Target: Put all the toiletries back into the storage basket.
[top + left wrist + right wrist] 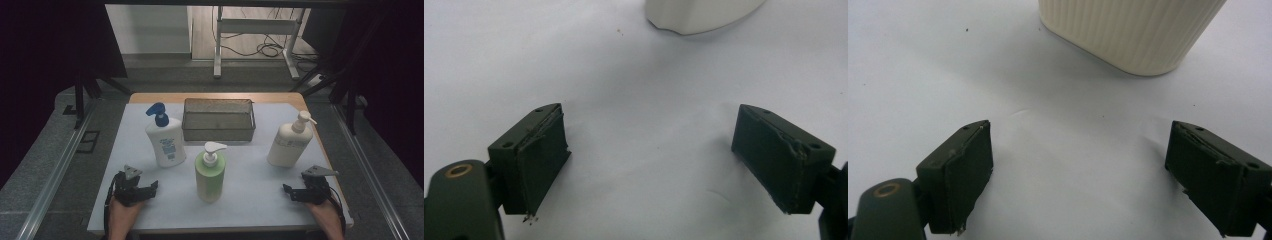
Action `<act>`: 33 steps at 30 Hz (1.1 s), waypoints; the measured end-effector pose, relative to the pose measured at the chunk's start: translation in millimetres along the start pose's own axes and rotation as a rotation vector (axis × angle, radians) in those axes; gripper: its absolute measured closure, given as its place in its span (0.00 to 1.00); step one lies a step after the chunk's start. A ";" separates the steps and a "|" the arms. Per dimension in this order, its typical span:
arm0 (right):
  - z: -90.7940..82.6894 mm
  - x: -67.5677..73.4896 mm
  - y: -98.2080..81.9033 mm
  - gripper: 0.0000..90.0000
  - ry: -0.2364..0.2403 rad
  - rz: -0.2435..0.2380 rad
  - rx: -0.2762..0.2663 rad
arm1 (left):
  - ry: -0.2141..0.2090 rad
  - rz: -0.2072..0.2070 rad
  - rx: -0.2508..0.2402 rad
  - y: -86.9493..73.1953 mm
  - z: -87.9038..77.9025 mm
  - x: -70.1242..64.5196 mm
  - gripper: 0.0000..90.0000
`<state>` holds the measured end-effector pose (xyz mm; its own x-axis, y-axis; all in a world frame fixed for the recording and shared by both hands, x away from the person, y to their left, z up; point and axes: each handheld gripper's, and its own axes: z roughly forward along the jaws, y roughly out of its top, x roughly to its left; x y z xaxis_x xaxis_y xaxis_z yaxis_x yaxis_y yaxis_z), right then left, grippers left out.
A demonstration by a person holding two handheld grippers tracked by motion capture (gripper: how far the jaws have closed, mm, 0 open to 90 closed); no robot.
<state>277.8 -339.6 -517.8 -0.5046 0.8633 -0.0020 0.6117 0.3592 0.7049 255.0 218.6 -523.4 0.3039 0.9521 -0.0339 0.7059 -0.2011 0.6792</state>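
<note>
Three pump bottles stand on a white sheet point(250, 165): a white one with a blue pump point(165, 137) at the left, a green one with a white pump point(210, 172) in the front middle, a cream ribbed one point(290, 142) at the right. Behind them sits a grey mesh basket point(218, 120). My left gripper point(150, 189) rests near the front left, open, with bare sheet between its jaws; the white bottle's base point(699, 15) lies ahead of it. My right gripper point(291, 192) rests at the front right, open and holding nothing, the cream bottle's base point(1133, 32) just ahead.
The sheet covers a wooden table point(295, 99) whose far edge shows behind the basket. Metal rails point(60, 160) run along both sides. Beyond the table stand a white desk frame point(255, 30) and loose cables on the floor.
</note>
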 end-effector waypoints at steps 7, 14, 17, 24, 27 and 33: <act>-1.7 -1.1 -0.1 0.13 0.005 0.002 -0.005 | 0.001 0.001 -0.001 -0.1 0.1 -0.1 0.16; -7.7 -2.8 2.1 0.14 -0.006 -0.026 -0.032 | 0.001 0.000 -0.002 -0.2 0.1 -0.2 0.16; -9.2 -3.8 3.2 0.14 0.001 -0.029 -0.046 | 0.001 0.000 -0.002 -0.2 0.1 -0.2 0.16; -11.6 -7.7 6.4 0.14 0.015 -0.034 -0.076 | 0.001 0.000 -0.002 -0.2 0.1 -0.2 0.16; -12.0 -9.0 7.4 0.13 0.022 -0.023 -0.073 | 0.001 0.000 -0.002 -0.2 0.1 -0.2 0.16; -12.0 -11.0 9.7 0.11 0.019 -0.012 -0.059 | 0.001 0.000 -0.002 -0.2 0.1 -0.2 0.16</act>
<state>282.0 -349.9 -502.5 -0.5233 0.8521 0.0024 0.5691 0.3475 0.7452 254.9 218.4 -523.6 0.3030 0.9524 -0.0329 0.7044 -0.2006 0.6809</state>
